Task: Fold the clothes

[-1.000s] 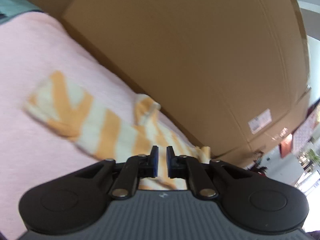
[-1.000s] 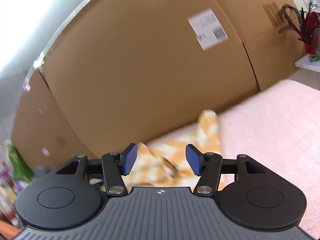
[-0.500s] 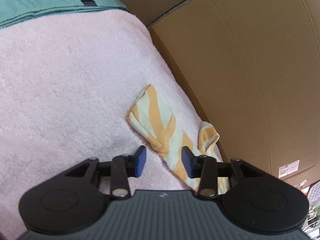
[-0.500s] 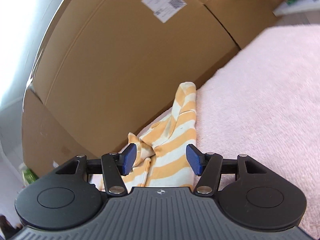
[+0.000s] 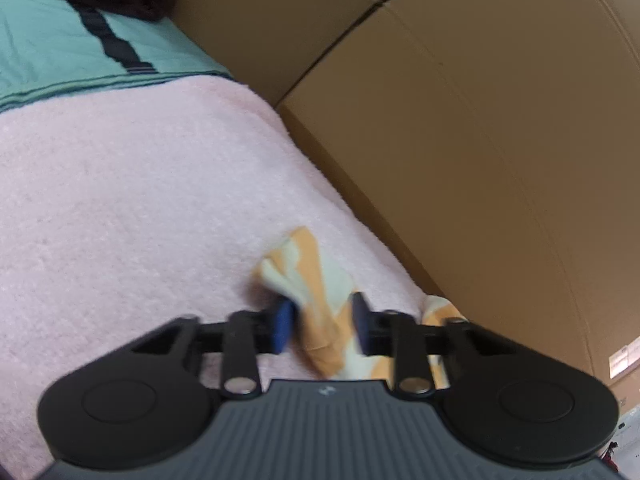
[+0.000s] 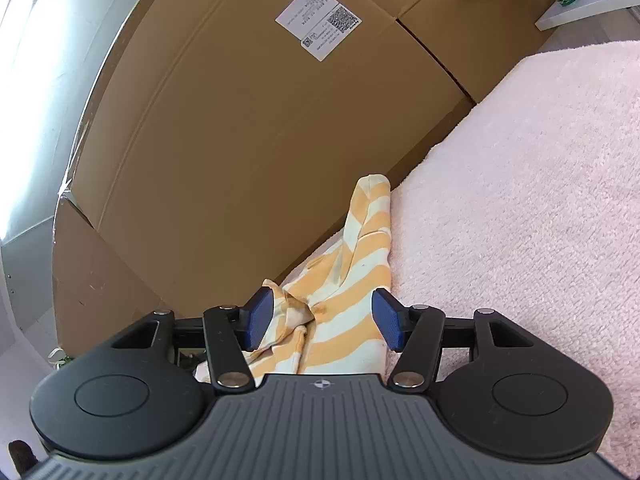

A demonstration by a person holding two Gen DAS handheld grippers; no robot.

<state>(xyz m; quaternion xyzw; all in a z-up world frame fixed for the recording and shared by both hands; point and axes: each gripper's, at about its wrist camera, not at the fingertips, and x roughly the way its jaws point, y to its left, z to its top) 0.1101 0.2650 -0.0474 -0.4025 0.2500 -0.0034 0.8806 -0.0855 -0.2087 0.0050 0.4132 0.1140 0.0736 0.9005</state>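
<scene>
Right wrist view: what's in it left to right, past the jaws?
White wall → cardboard box with its shipping label → orange-and-white striped garment → pink fleece blanket.

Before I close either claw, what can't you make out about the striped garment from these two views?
- Left wrist view: the orange-and-cream striped garment is motion-blurred, and its near part is hidden by the open left claw.
- Right wrist view: the open right claw body covers the garment's near end.
- Either view: what kind of garment it is, and its full outline against the brown cardboard box.
</scene>
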